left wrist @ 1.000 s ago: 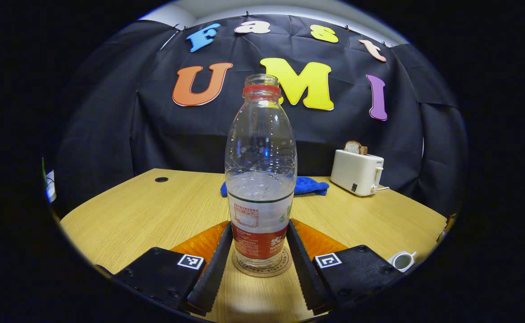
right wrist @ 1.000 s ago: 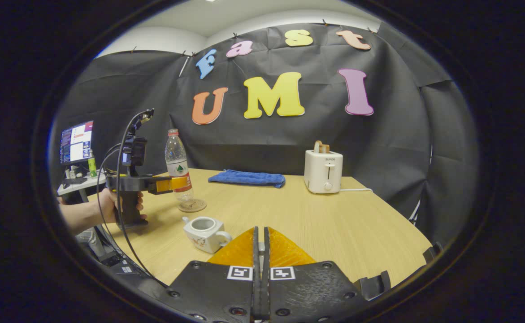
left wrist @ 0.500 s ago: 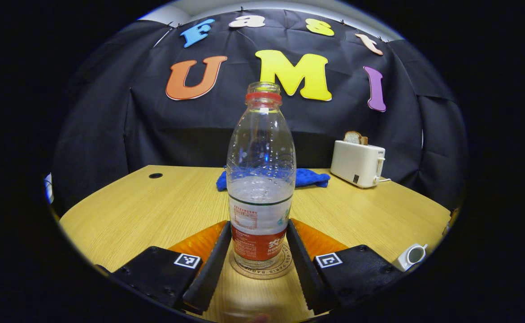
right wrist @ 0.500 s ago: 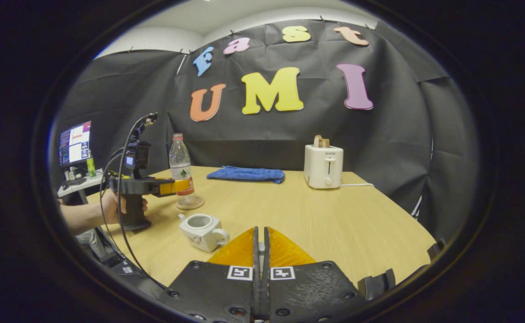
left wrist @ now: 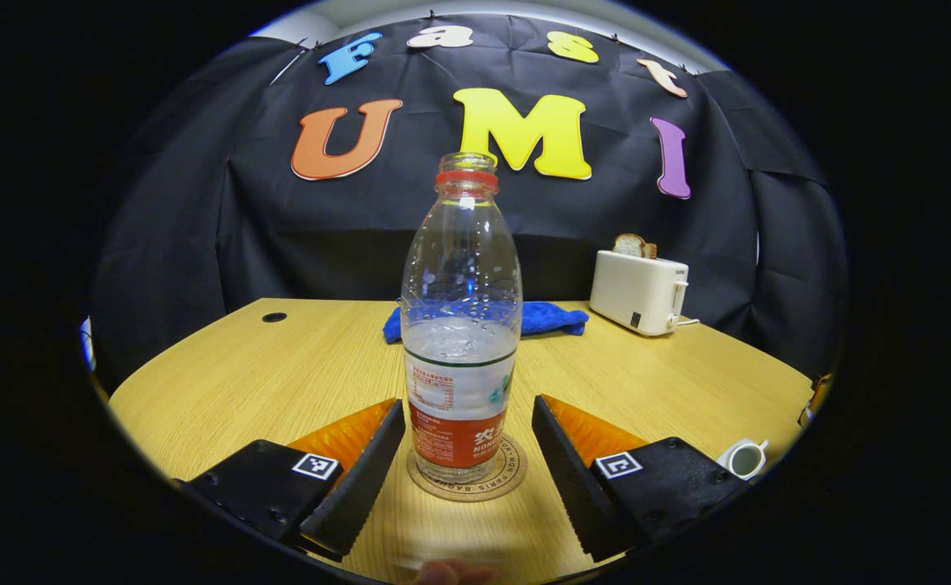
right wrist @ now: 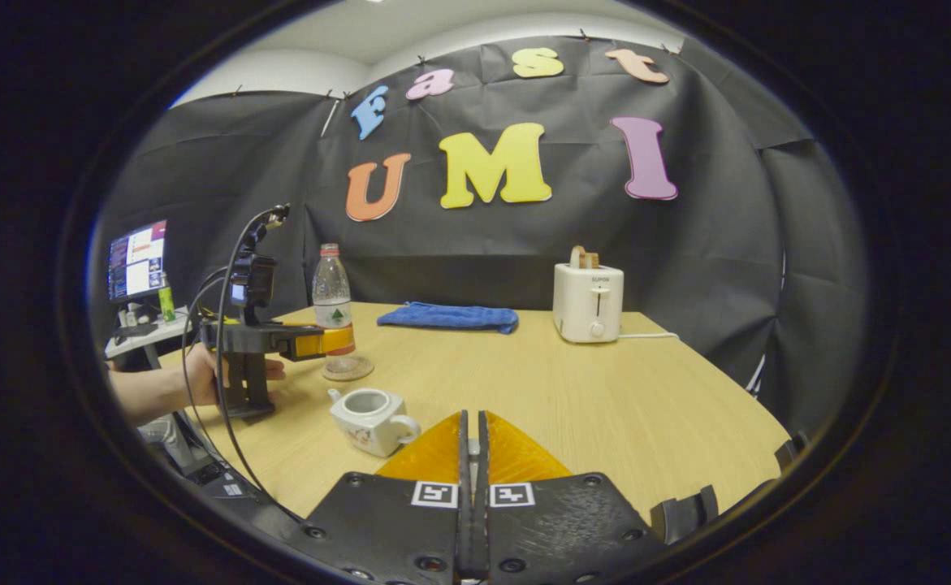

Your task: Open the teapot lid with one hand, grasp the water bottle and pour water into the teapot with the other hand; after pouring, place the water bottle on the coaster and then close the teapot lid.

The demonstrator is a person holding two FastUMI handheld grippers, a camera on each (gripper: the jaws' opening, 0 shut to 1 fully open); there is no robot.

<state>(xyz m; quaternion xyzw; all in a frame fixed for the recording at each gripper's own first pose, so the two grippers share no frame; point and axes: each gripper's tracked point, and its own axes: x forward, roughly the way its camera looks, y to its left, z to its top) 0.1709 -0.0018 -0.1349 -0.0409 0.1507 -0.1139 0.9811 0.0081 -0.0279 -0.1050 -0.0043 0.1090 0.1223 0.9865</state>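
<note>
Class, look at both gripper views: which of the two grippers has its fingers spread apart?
The left gripper: its fingers stand apart on either side of the water bottle on the coaster. The right gripper has its fingers closed together.

Even overhead light falls on the wooden table [left wrist: 280, 374], which shows bright and sharp, while the black cloth wall [right wrist: 727, 244] stays dim. Small highlights glint on the water bottle [left wrist: 460, 325]. Shadows under objects are soft and short. Fisheye distortion bends the table edge, and the rims darken and blur slightly.
</note>
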